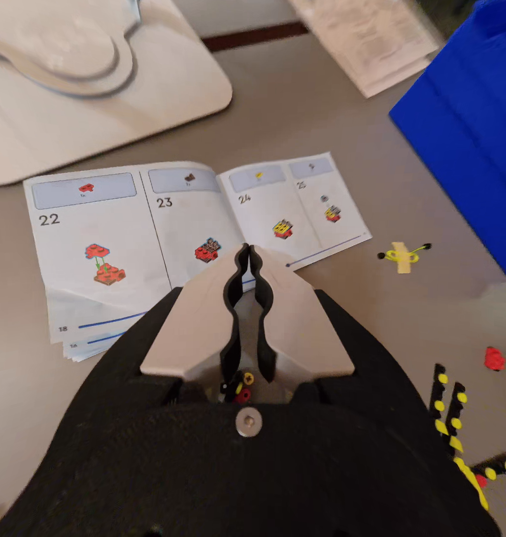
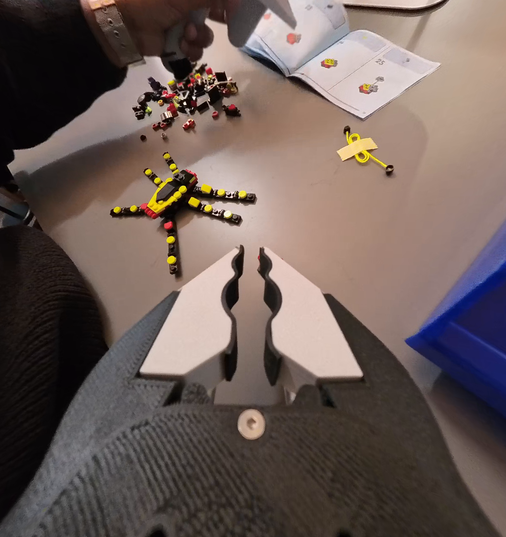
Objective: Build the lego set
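- One spider model [image 2: 176, 200], black with yellow studs, six legs showing, ahead-left of right gripper [image 2: 250, 252].
- Right gripper slightly parted, maybe pinching red bit: cannot tell.
- Left gripper [image 1: 249, 248] clenched, empty, over one booklet [image 1: 159, 232].

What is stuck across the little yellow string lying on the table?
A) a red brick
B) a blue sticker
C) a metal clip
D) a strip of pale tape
D: a pale strip of tape lies across the coiled yellow string, which rests alone on the table near the booklet.
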A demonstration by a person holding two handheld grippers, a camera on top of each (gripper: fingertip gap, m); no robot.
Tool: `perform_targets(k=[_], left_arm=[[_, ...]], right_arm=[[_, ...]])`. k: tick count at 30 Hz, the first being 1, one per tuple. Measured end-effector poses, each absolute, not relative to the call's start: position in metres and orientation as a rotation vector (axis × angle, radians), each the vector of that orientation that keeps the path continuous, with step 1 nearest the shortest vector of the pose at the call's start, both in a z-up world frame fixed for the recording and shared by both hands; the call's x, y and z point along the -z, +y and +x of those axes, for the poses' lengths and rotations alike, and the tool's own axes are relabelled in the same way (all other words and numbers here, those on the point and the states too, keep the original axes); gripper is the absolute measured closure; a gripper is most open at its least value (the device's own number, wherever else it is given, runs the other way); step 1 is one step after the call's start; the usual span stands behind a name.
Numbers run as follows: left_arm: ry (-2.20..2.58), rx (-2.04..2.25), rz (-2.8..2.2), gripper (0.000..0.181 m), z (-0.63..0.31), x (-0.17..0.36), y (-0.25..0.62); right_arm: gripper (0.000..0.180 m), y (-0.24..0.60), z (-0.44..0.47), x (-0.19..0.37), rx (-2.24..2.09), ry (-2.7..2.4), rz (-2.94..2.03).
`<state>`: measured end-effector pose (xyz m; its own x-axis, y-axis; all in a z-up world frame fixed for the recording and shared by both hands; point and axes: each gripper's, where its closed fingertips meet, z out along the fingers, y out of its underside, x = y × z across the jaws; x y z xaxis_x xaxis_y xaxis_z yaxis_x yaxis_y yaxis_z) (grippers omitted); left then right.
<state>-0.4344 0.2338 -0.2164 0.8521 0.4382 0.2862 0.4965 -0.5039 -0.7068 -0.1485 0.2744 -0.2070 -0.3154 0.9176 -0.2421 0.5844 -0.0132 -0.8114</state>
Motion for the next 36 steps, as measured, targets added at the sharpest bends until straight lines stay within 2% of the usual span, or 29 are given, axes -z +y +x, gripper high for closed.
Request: perform_targets(k=[5, 9, 12, 17, 24, 36], left_arm=[[-0.621, -0.113, -2.169, 0.181, -0.458, 0.201, 0.208], [-0.685, -0.199, -2.217, 0.181, -0.496, 0.217, 0.183], [-0.742, -0.069, -2.369, 0.180, -0.496, 0.250, 0.167], [-0.708, -0.076, -2.400, 0.181, -0.493, 0.253, 0.157], [-0.674, -0.099, -2.337, 0.181, -0.492, 0.238, 0.148], [-0.669, -0.078, -2.199, 0.181, -0.469, 0.198, 0.135]], right_arm=[[0.172, 0.277, -0.151, 0.207, -1.241, -1.898, -1.553], [0.172, 0.277, -0.158, 0.204, -1.233, -1.887, -1.513], [0.173, 0.278, -0.163, 0.202, -1.196, -1.884, -1.476], [0.174, 0.280, -0.170, 0.207, -1.111, -1.902, -1.454], [0.177, 0.281, -0.181, 0.209, -1.043, -1.919, -1.411], [0.174, 0.262, -0.192, 0.184, -1.246, -1.855, -1.361]])
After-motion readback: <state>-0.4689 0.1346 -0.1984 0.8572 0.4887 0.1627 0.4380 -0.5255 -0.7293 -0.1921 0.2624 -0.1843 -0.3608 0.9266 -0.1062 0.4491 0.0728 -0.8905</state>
